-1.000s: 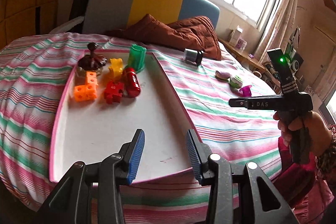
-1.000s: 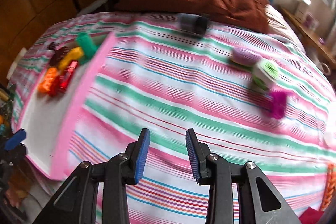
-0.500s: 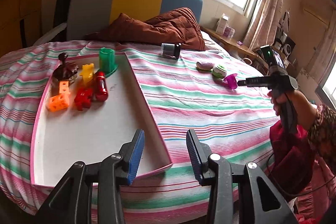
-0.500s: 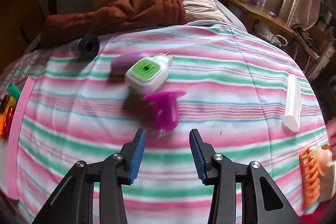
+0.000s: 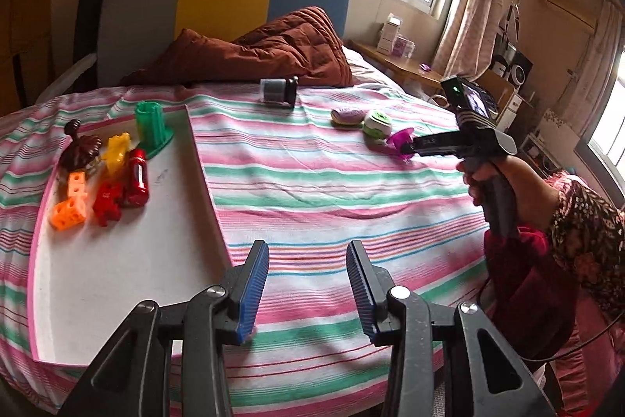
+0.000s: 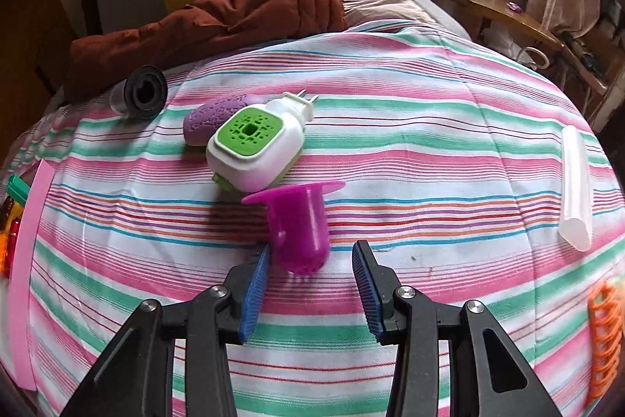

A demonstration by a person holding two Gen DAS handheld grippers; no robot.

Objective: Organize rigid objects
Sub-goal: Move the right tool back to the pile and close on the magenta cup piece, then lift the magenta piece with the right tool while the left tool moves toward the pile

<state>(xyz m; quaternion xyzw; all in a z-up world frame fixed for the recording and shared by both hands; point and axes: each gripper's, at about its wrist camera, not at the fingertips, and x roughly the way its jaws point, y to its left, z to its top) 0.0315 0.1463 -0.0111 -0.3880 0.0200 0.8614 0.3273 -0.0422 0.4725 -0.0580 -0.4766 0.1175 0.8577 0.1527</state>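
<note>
The right hand-held gripper (image 6: 310,294) sits low over the striped bed cover (image 6: 429,151) with the magenta flanged cup (image 6: 299,227) lying on its side just ahead of its tips, the cup's narrow end reaching in between them. Its jaws stand apart and grip nothing; the left pad looks to be at or against the cup's side, while the right pad is clear of it. They opened a little within the last second, which suits the cup's width.

To take the cup well, I would push the gripper a bit further forward so the pads bracket the ribbed body rather than only its end, and keep off the wide flange, which points away from the gripper. The white and green plug-in device (image 6: 256,149) lies just beyond the flange, nearly touching it, with a purple textured piece (image 6: 213,116) behind that, so a long push risks shoving both. Closing gently should do; the cup looks like thin plastic that may roll on the soft bedding.

The right gripper is pitched steeply downward; from the left wrist view a hand (image 5: 508,182) in a patterned sleeve holds it level with the cup (image 5: 402,139). The left hand-held gripper (image 5: 307,290) hovers empty, jaws parted, by the near corner of the pink-rimmed tray (image 5: 203,174), where the sorted toys lie ahead and to its left.
</note>
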